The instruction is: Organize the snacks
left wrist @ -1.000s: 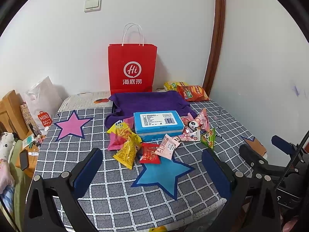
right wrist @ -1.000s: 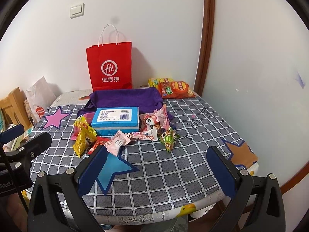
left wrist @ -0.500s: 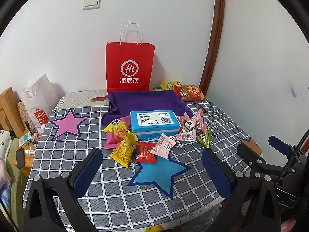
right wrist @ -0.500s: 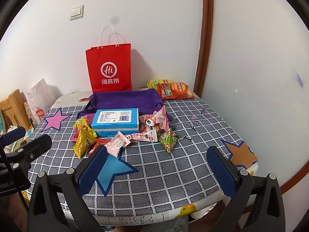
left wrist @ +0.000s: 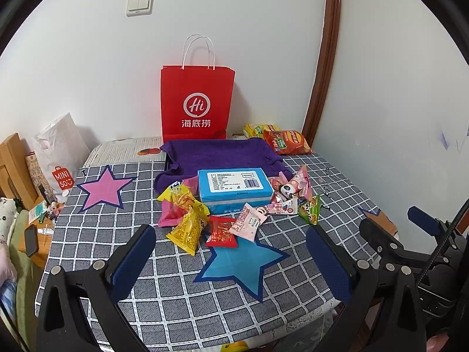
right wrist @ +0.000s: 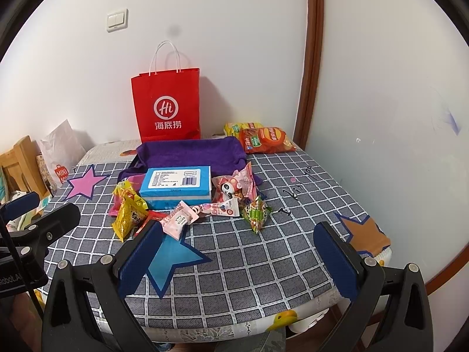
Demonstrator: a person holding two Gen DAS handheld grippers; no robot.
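Snacks (left wrist: pixel 222 220) lie heaped mid-table around a blue box (left wrist: pixel 233 186), just in front of a purple cloth (left wrist: pixel 219 155) toward the table's (left wrist: pixel 176 293) far edge; chip bags (left wrist: pixel 287 142) at far right corner. Left claw (left wrist: pixel 231 261) and right claw (right wrist: pixel 237 259) both spread wide, empty, above near edge

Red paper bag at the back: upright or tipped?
Upright. The red bag stands on its base against the wall, handles pointing up. Contents not visible.

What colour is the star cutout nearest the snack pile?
Blue with a darker navy border; the star cutout shows best in the left wrist view.
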